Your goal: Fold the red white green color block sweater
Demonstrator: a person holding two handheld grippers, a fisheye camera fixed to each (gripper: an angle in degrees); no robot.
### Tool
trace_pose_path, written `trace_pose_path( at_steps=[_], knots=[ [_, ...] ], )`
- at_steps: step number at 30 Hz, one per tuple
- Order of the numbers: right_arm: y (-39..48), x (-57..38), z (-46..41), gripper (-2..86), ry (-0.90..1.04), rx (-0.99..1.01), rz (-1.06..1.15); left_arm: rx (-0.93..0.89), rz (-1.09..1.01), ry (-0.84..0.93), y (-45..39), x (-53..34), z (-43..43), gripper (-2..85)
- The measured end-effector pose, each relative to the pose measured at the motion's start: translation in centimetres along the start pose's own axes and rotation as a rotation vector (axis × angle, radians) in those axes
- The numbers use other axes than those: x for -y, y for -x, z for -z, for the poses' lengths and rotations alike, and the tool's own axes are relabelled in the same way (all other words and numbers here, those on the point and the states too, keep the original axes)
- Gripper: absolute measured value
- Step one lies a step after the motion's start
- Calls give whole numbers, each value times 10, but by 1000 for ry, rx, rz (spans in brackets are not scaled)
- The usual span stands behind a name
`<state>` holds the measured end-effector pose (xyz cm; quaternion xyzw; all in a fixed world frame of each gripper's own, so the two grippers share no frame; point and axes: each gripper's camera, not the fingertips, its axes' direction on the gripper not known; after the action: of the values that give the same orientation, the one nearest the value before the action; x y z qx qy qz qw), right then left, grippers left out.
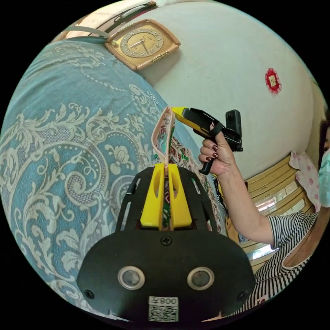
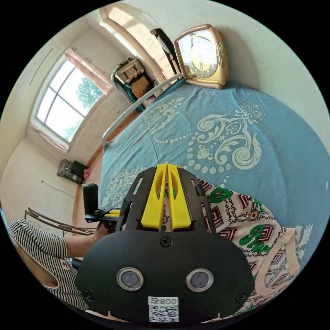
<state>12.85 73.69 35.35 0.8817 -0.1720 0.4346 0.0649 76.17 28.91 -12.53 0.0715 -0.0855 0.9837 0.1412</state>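
The sweater (image 1: pixel 178 151) is cream with red and green patterns and a pink trimmed edge. It hangs stretched between both grippers above the bed. My left gripper (image 1: pixel 166 167) is shut on the pink edge, with patterned cloth showing between its yellow jaws. A hand holds my right gripper (image 1: pixel 176 110) further along the same edge, its jaws closed on the trim. In the right gripper view, my right gripper (image 2: pixel 166 166) is shut with cloth between the jaws. There the sweater (image 2: pixel 251 223) drapes down to the right onto the bedspread, and the left gripper (image 2: pixel 111 213) peeks out at the left.
A blue bedspread (image 1: pixel 68 137) with cream scrollwork covers the bed. A square clock (image 1: pixel 141 43) leans at the wall by the bed's far end. The person in a striped top (image 1: pixel 285 254) stands beside the bed. A window (image 2: pixel 65 103) and a cluttered shelf (image 2: pixel 132 79) lie beyond.
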Motion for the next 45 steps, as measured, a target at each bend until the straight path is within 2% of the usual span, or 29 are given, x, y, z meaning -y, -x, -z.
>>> trace_pose_path(
  at_steps=[4,7,11,14,17,20,26,29,45],
  knots=[
    [-48,-50,77,3,-176,193,-26,-14,-251,22,-60,0,2,20],
    [-89,-104,119,4,-254,249,-91,68,-465,126,-112,-6,-16,20],
    [-144,-176,130,8,-210,216,-234,189,-641,314,-153,-22,-58,20],
    [-175,-205,125,17,-145,153,-336,279,-688,409,-169,-32,-82,20],
    [-191,-212,131,30,-152,80,-376,323,-724,436,-183,-37,-91,19],
    [-187,-186,126,40,-183,82,-292,330,-720,463,-192,-36,-97,17],
    [-193,-101,69,48,3,-50,-185,317,-707,477,-206,-32,-101,16],
    [-196,-83,53,45,29,-89,-161,312,-704,478,-211,-30,-103,17],
    [-219,-64,39,4,-34,40,-152,302,-688,422,-241,-13,-96,35]
  ],
)
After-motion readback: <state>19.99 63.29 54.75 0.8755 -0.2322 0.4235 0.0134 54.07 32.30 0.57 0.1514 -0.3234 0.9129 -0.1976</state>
